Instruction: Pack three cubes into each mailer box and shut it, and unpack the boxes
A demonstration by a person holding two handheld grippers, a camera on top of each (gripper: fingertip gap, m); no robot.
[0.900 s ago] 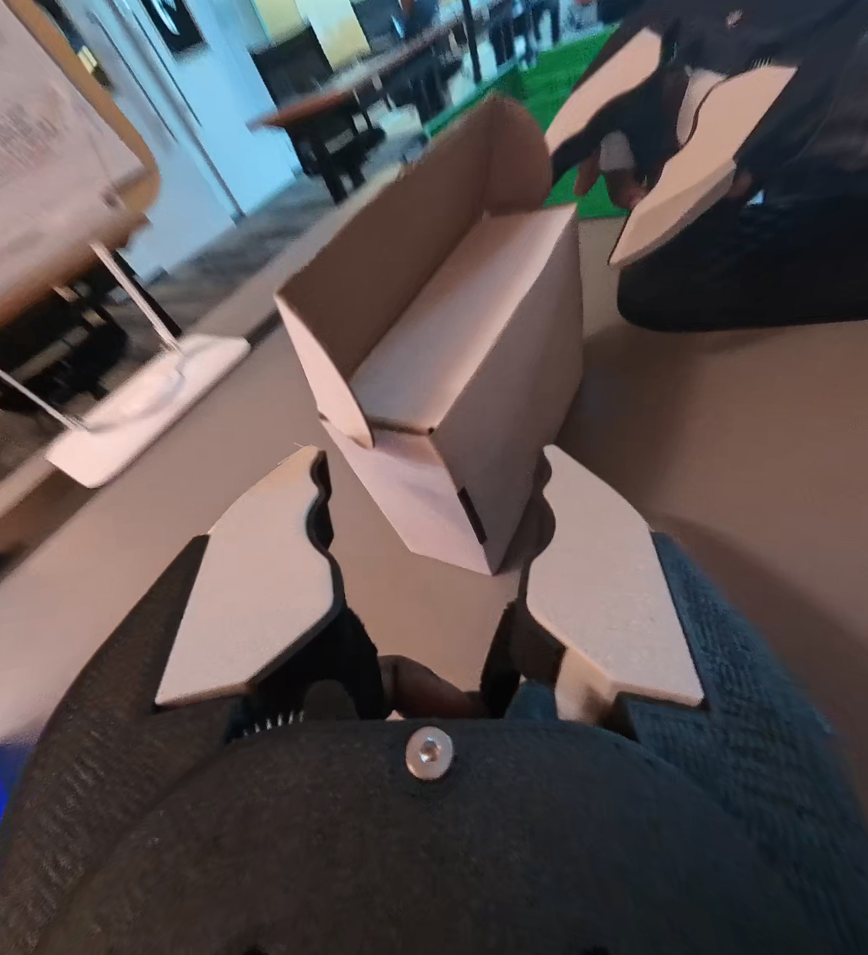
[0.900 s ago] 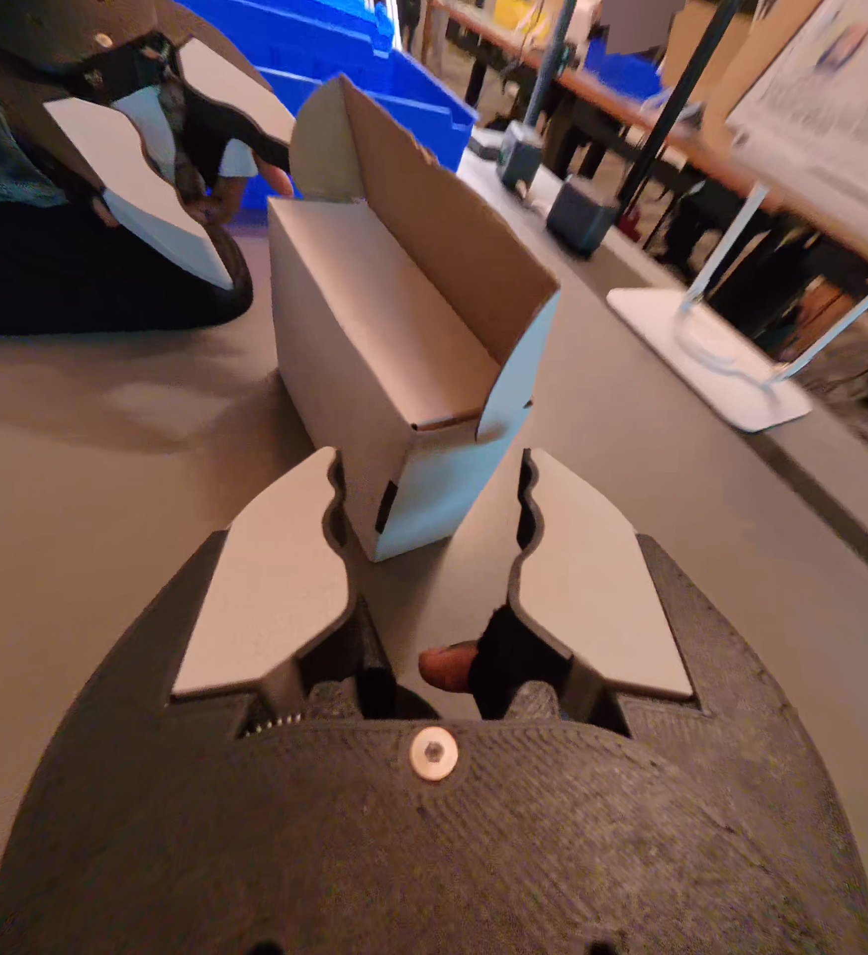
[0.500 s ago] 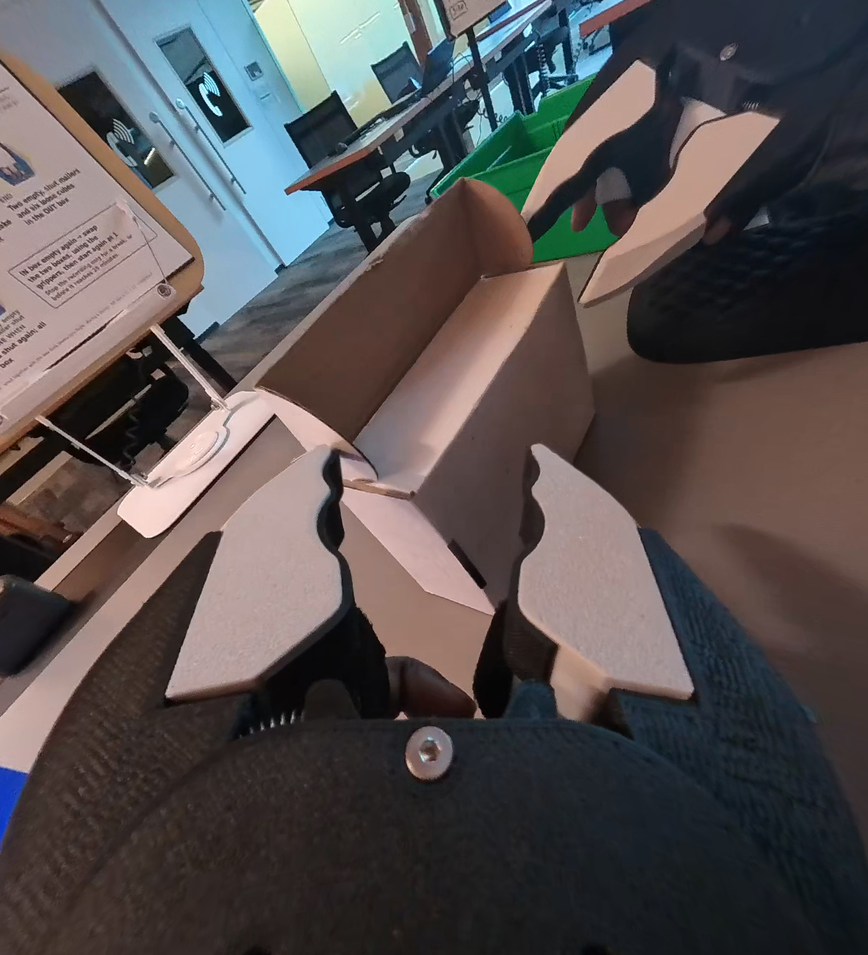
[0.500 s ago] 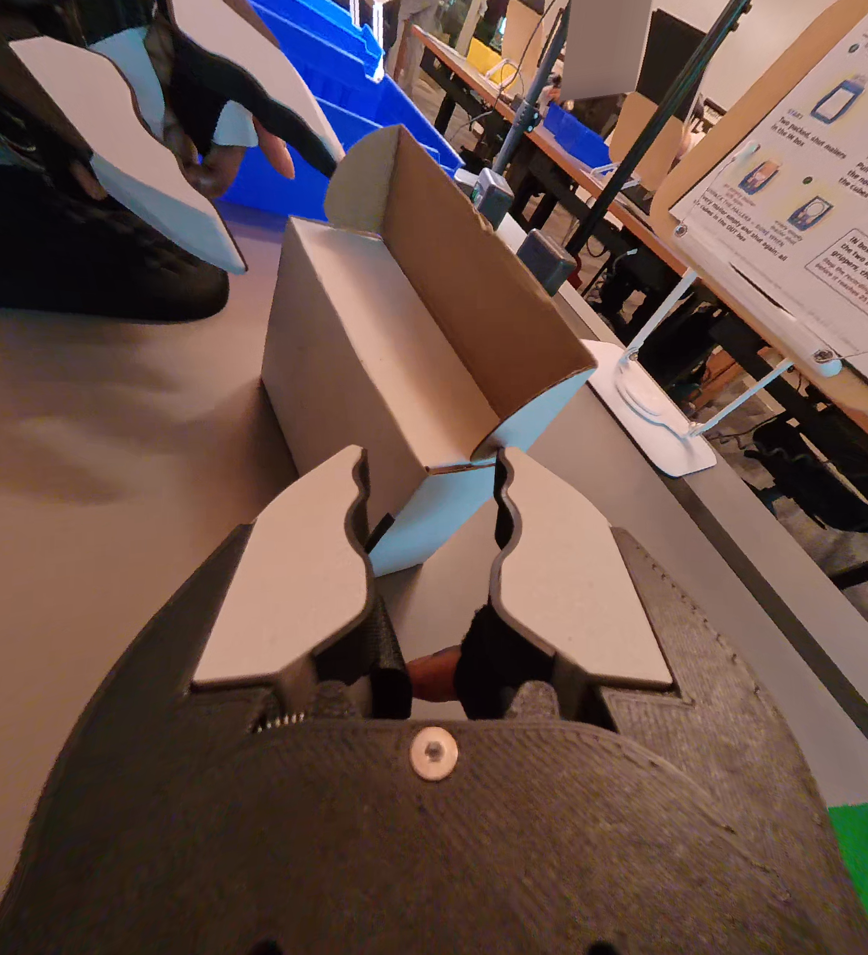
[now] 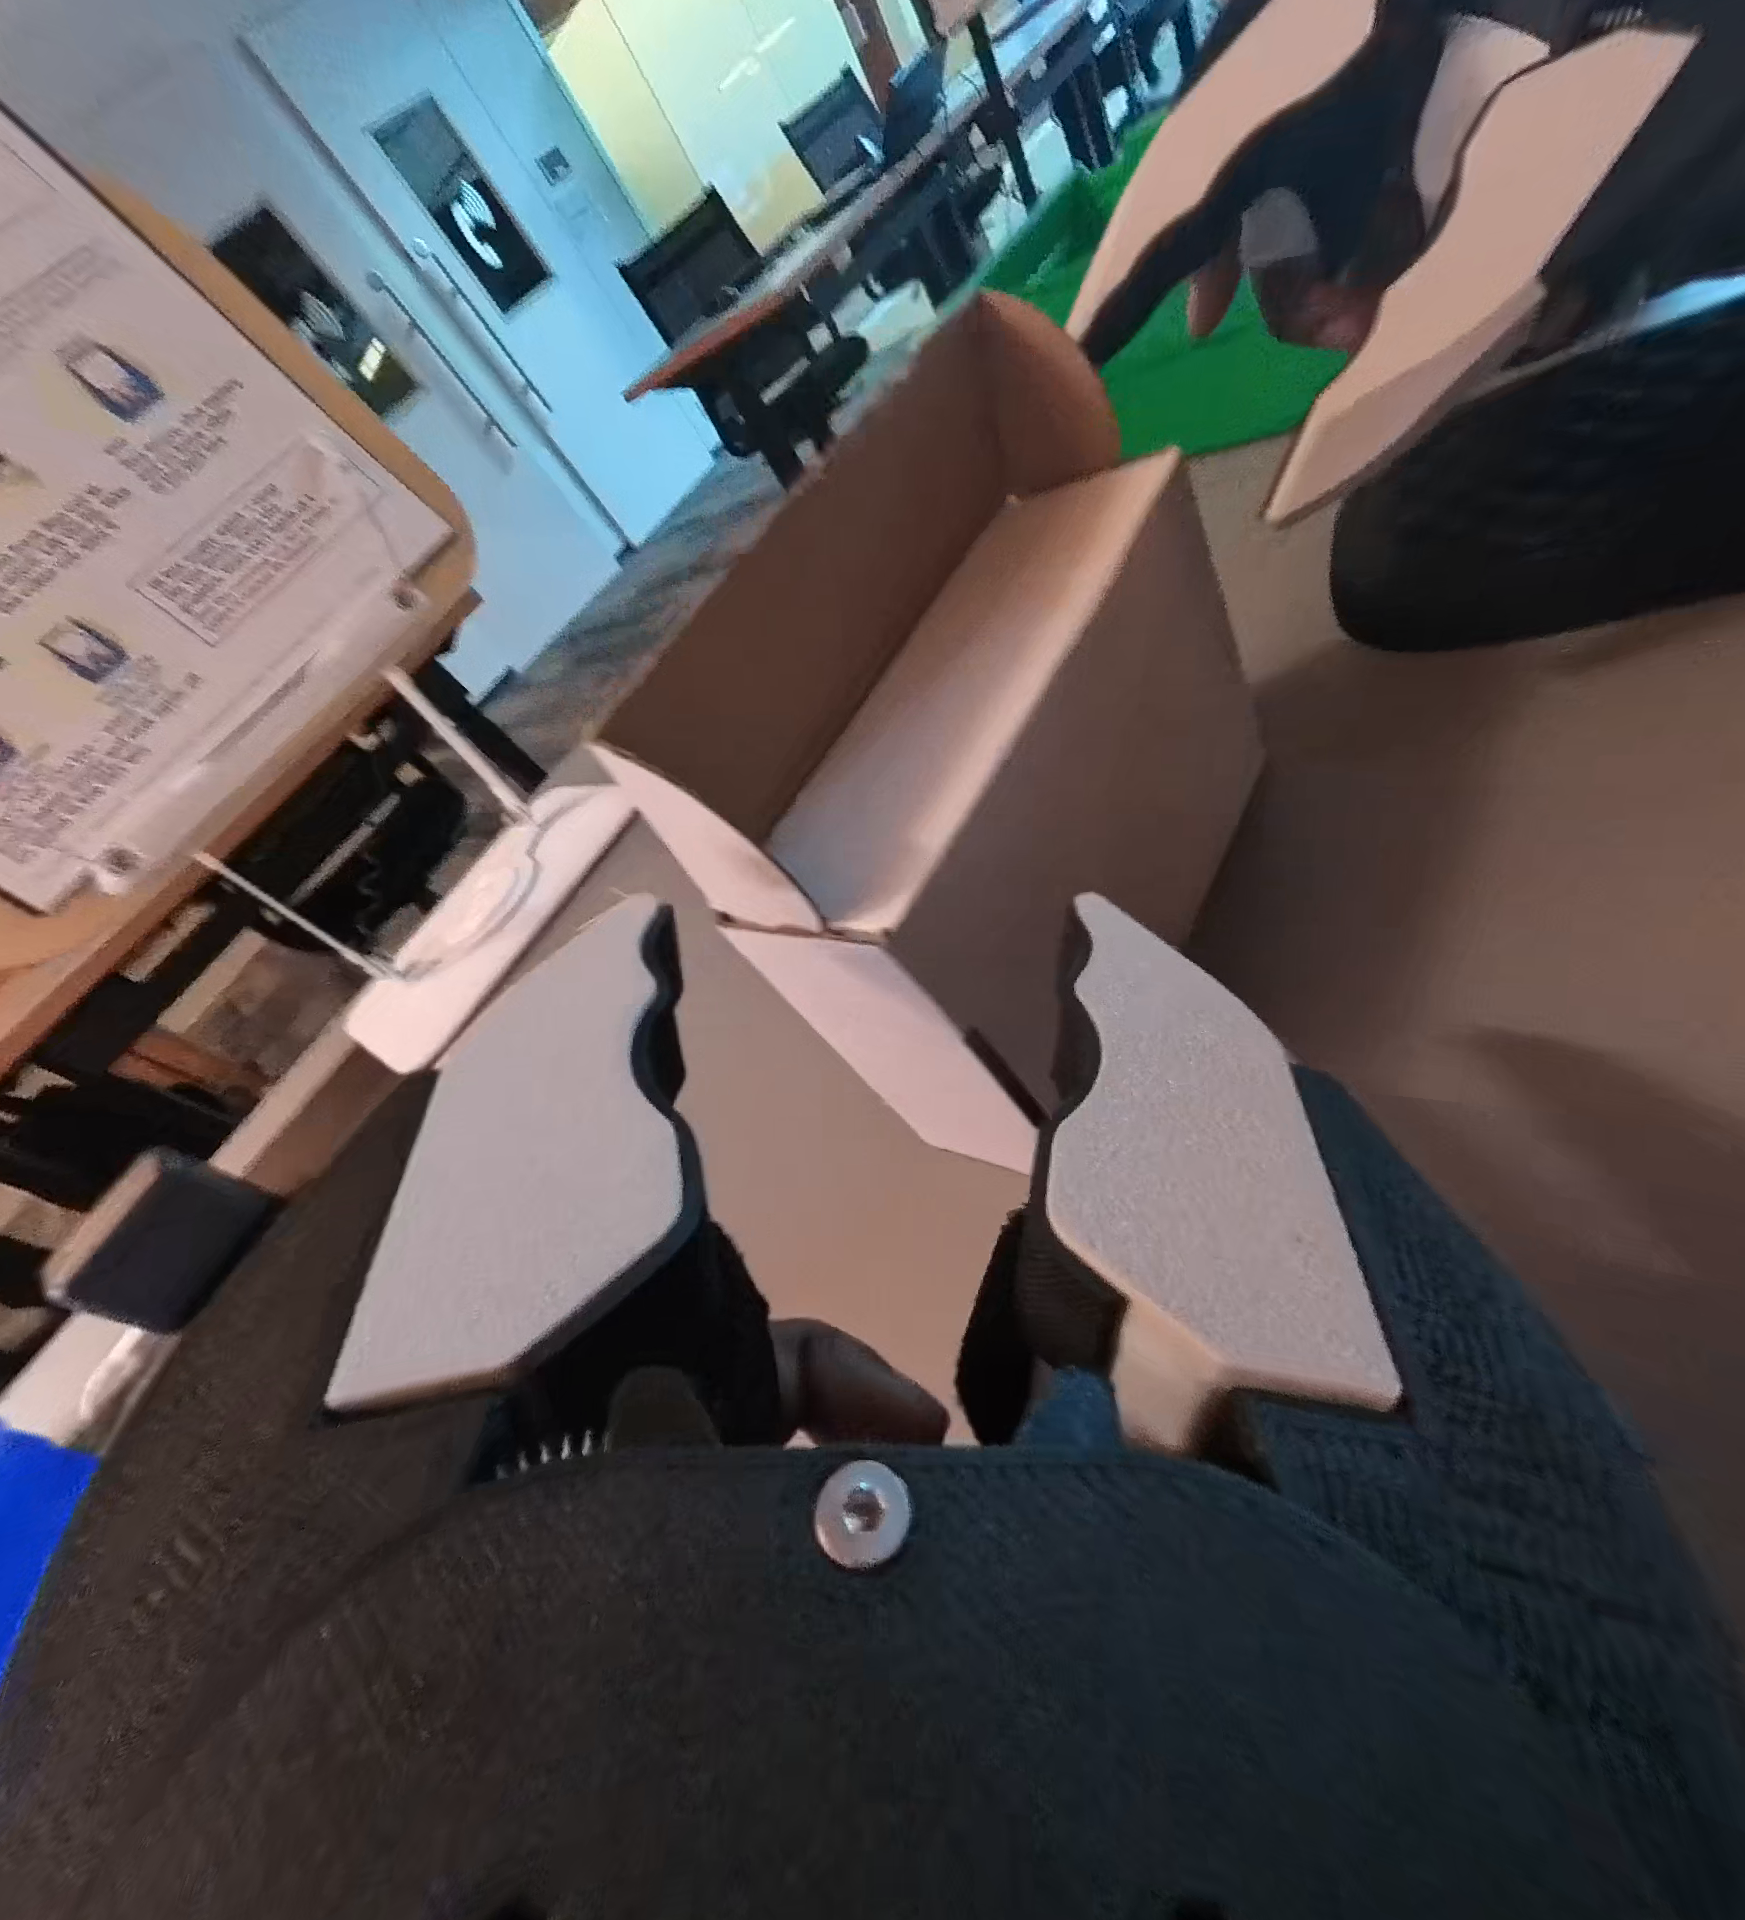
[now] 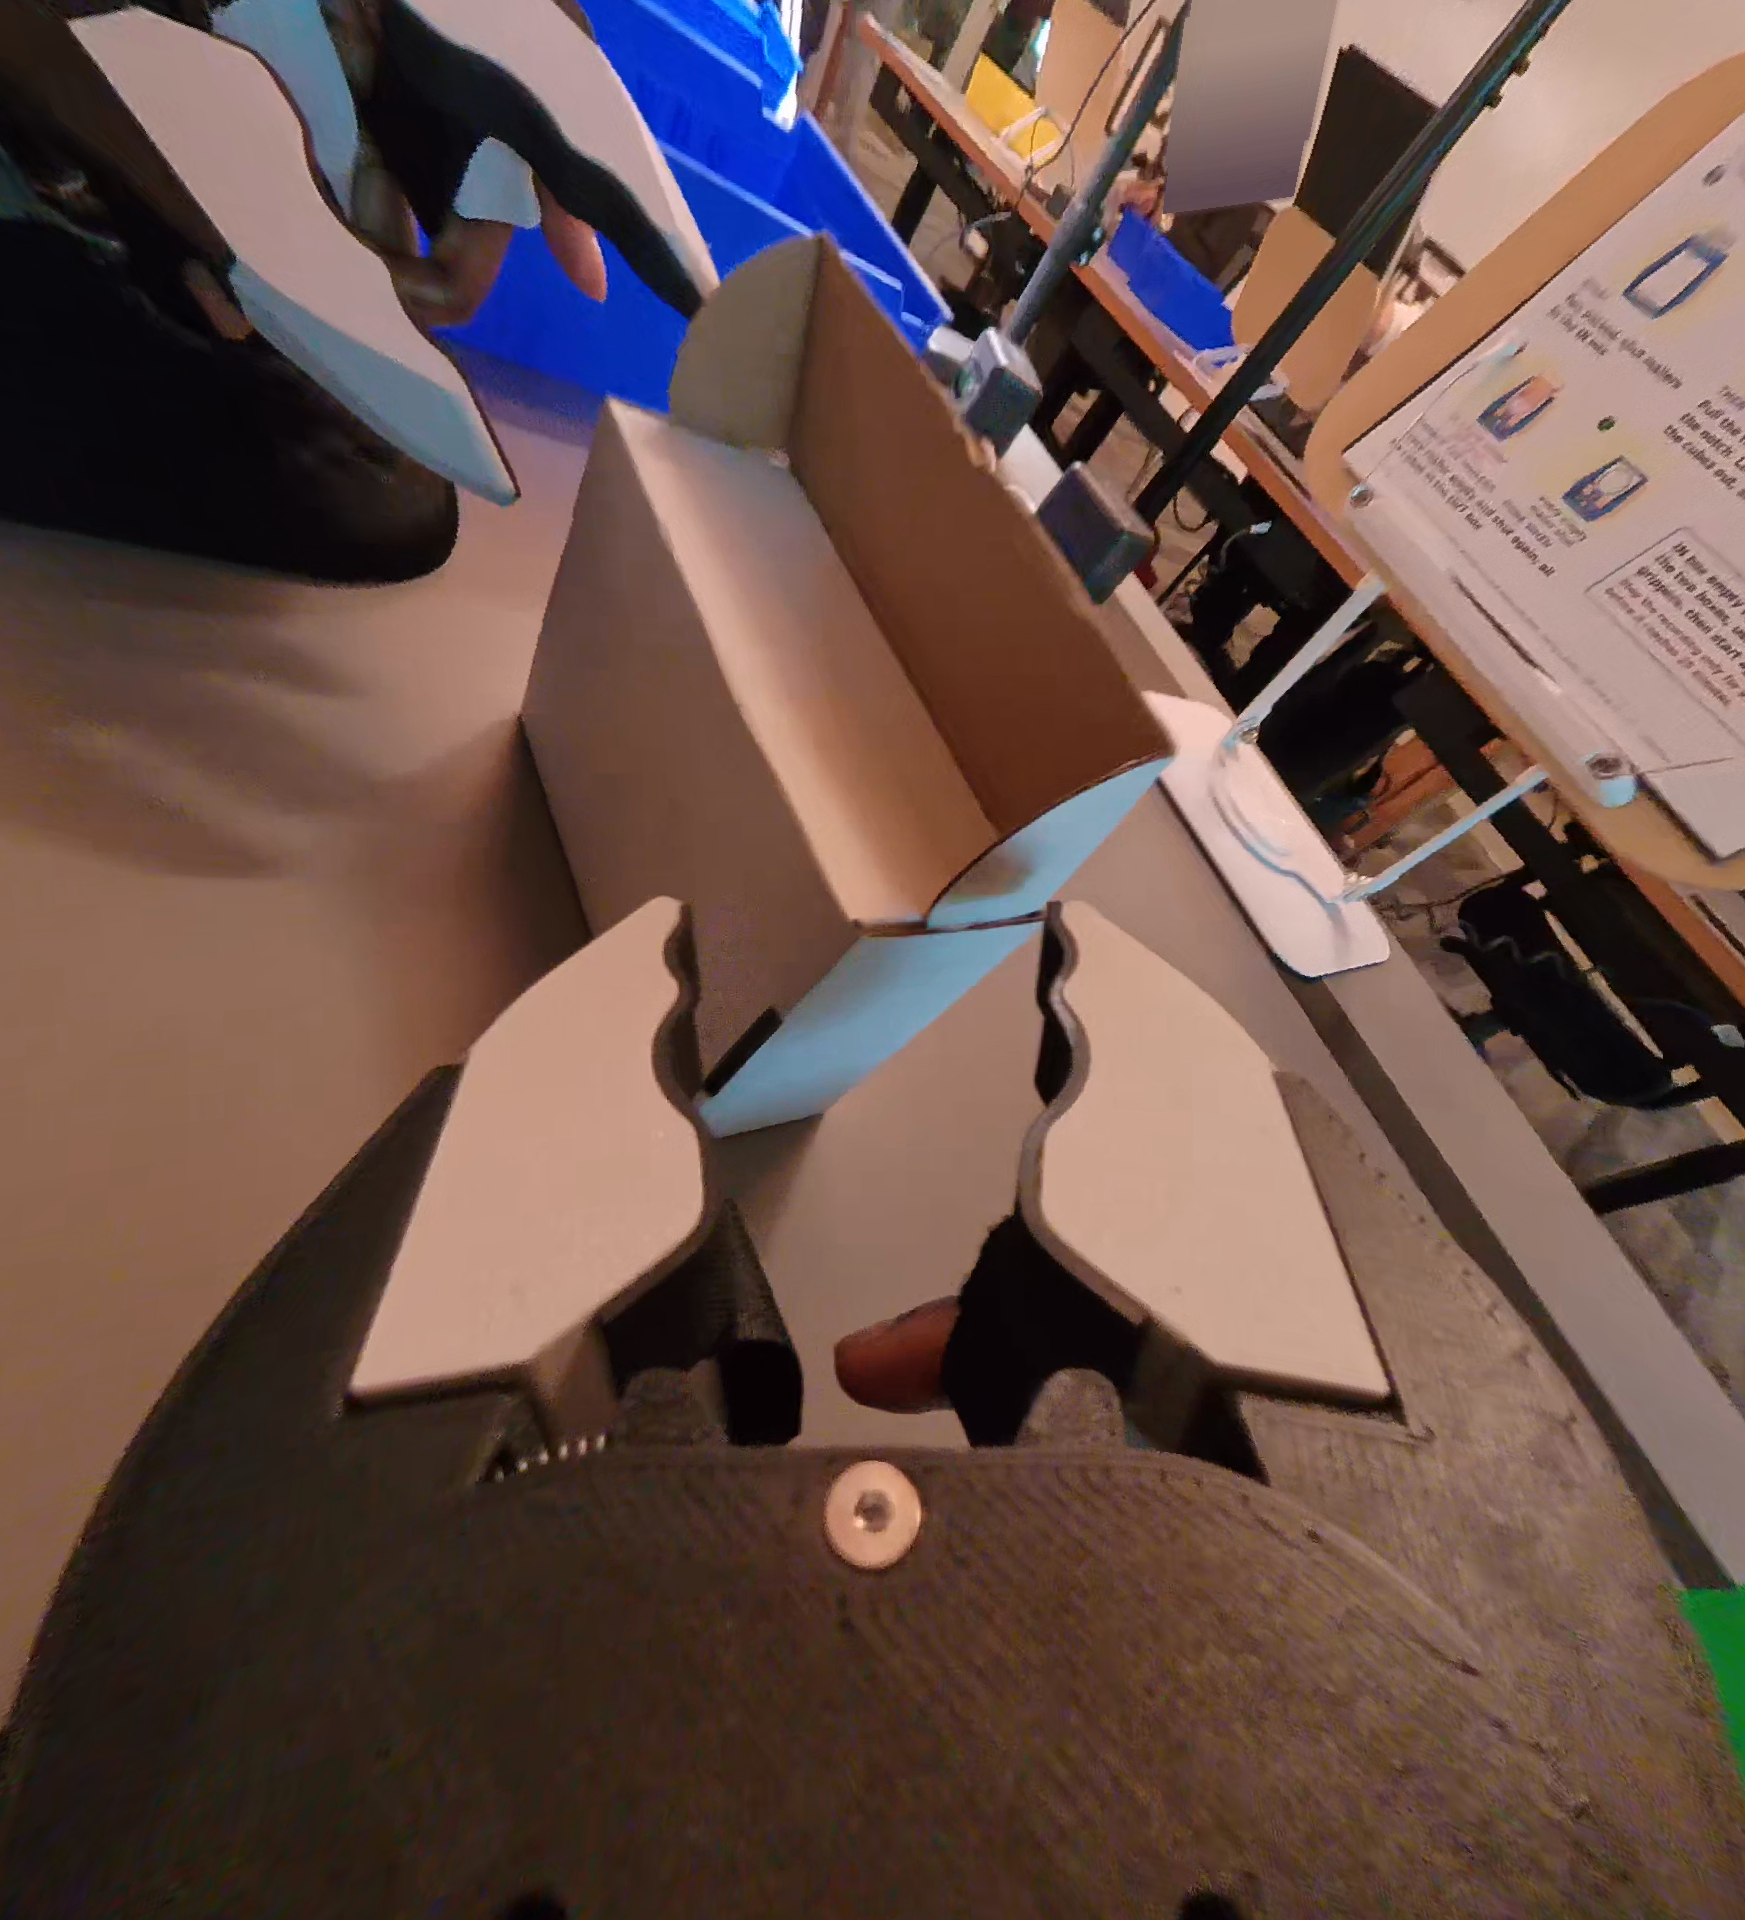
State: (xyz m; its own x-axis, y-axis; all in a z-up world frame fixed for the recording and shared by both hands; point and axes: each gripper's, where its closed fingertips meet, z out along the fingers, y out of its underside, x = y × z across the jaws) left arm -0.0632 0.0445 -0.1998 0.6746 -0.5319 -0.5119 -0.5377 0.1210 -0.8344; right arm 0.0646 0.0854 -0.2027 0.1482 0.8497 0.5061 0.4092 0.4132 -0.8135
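Note:
A long brown cardboard mailer box lies on the grey table. Its lid lies flat on top and the front flap with rounded ears stands upright along the far side. No cubes show. My left gripper is open and empty, its fingers on either side of one end of the box. My right gripper is open and empty at the opposite end of the box. Each gripper also shows beyond the box in the other's view, the right and the left.
An instruction board on a white stand stands past the table's far edge, its base near the box. Blue bins sit on the left gripper's side, a green bin on the right's. A black clamp block sits on the table edge.
Both grippers have come lower and closer to the two ends of the box. The right jaws narrowed a little and then widened again. The box has stayed in place.

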